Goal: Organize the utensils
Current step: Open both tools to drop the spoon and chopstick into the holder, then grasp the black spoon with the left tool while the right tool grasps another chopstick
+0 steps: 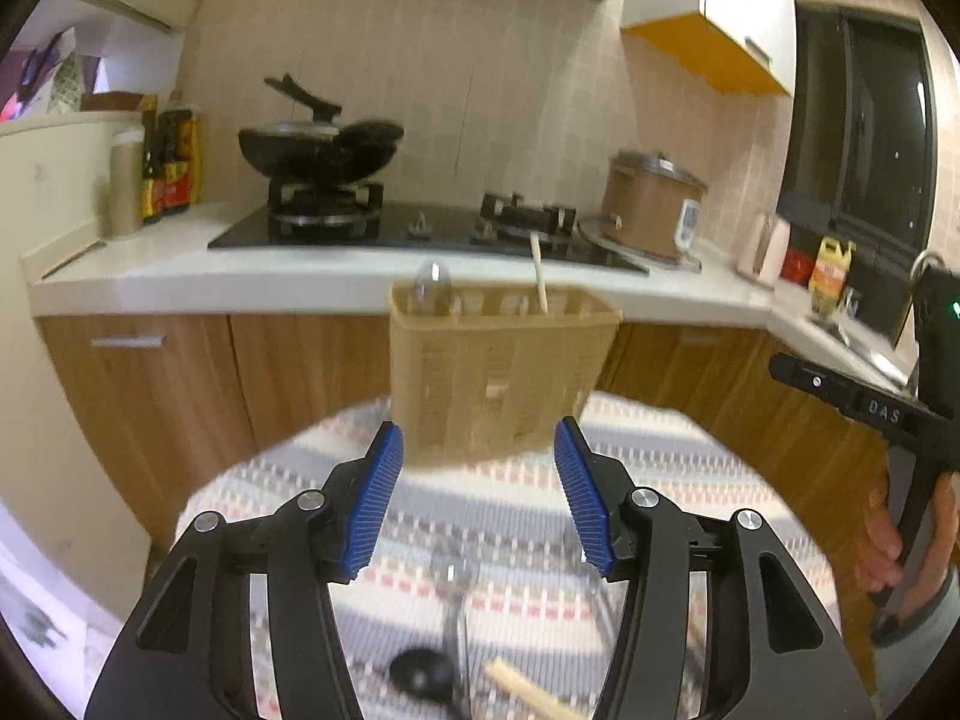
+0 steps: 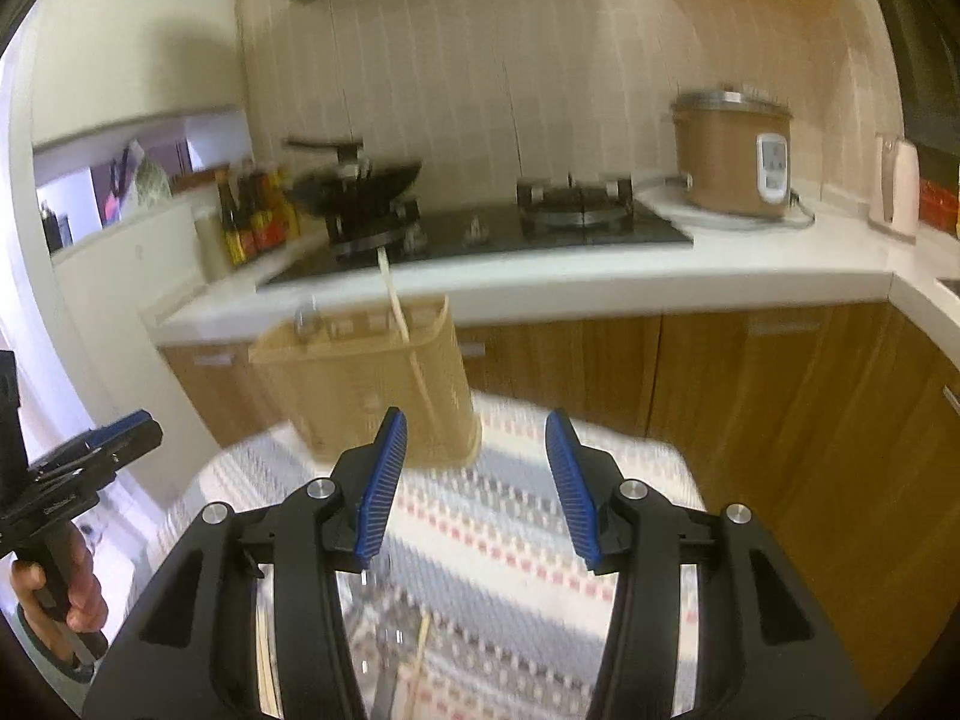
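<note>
A beige slotted utensil holder (image 1: 501,369) stands at the far edge of a table with a patterned cloth (image 1: 498,510); it also shows in the right wrist view (image 2: 372,384). A metal spoon (image 1: 431,288) and a single chopstick (image 1: 539,276) stick out of it. My left gripper (image 1: 477,453) is open and empty, just in front of the holder. My right gripper (image 2: 477,450) is open and empty, to the holder's right. On the cloth below lie a black ladle (image 1: 423,669), a metal utensil (image 1: 456,594) and a wooden chopstick (image 1: 528,693).
Behind the table runs a white counter (image 1: 240,267) with a gas hob, a black wok (image 1: 318,147), sauce bottles (image 1: 171,165) and a brown rice cooker (image 1: 651,207). Wooden cabinets stand below. The other hand-held gripper shows at the right edge (image 1: 870,408).
</note>
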